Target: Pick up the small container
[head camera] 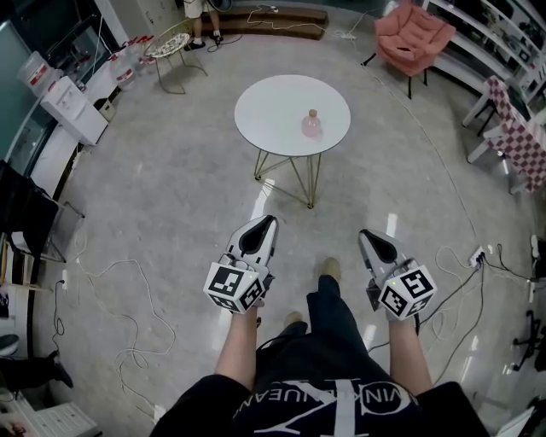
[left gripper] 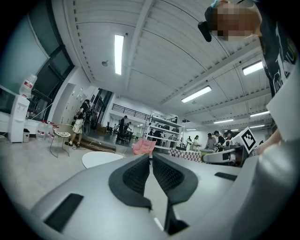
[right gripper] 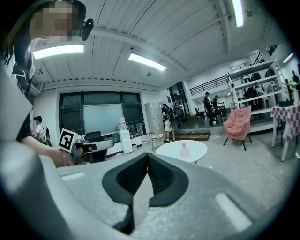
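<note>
1. The small pink translucent container, bottle-shaped with a narrower neck, stands upright on the round white tabletop with thin brass-coloured wire legs. It sits right of the top's centre, well apart from both grippers.
2. In the right gripper view the container shows beyond the jaws on the table. It is too small there to tell whether it carries a label or print.
3. In the left gripper view only a sliver of the tabletop shows past the left jaw, and the container cannot be made out.
4. The left gripper points towards the table. Its black ribbed pads are pressed together at the tips, pinching nothing.
5. The right gripper also points towards the table, its pads likewise pressed together with nothing between them.
6. Each gripper bears a cube with black-and-white square markers. The forearms behind them are cut off by the lower frame edge.
7. The person's black shirt carries white lettering, seen upside down and cropped, so it cannot be read in full.
8. A pink armchair stands beyond the table to the right.
9. A white water dispenser stands by the left wall.
10. White cables trail across the grey floor.
11. A person's legs show at the top edge, with the rest out of frame.
</note>
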